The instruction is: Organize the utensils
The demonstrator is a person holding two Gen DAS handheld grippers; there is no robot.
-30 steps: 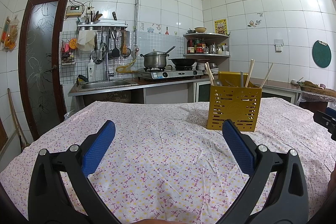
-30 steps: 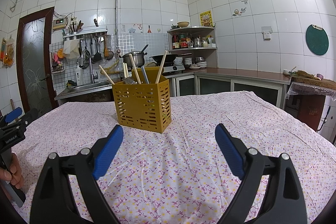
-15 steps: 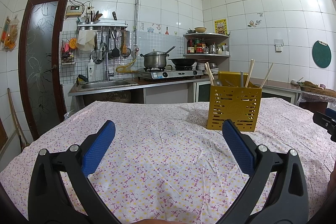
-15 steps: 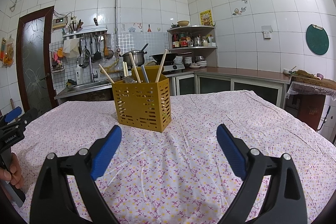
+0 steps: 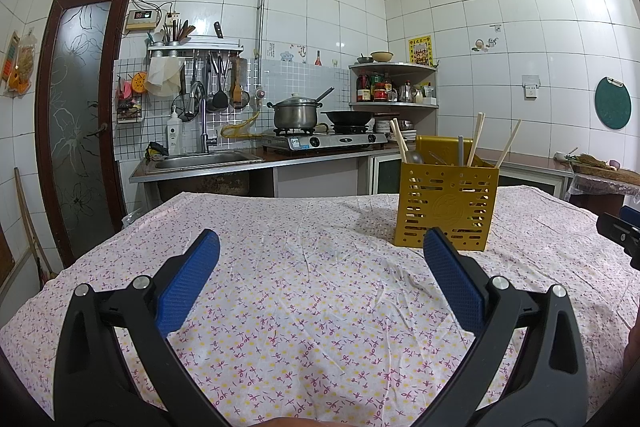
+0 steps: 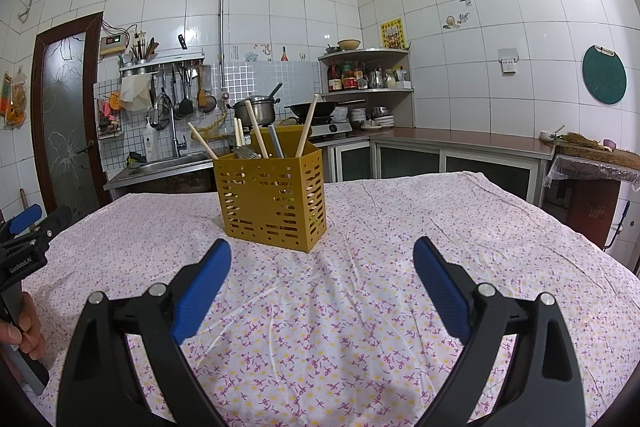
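A yellow slotted utensil holder (image 5: 447,207) (image 6: 271,199) stands upright on the flowered tablecloth. Wooden chopsticks (image 6: 306,127) (image 5: 477,139) and metal utensils (image 5: 415,158) (image 6: 247,152) stick out of its top. My left gripper (image 5: 321,251) hovers open over the cloth, nothing between its blue pads, with the holder ahead to its right. My right gripper (image 6: 322,259) is open and empty too, with the holder just ahead and slightly left. The left gripper's body (image 6: 25,239), held by a hand (image 6: 28,329), shows at the left edge of the right wrist view.
The table (image 5: 304,307) carries only the holder. Behind it run a sink (image 5: 208,159), a gas stove with a pot (image 5: 298,113) and wok, a corner shelf of bottles (image 6: 366,77), and a counter (image 6: 472,143) along the right wall. A door (image 5: 78,115) is at left.
The right gripper has crept slightly forward and lower toward the holder. The left gripper has not visibly moved. Both stay open.
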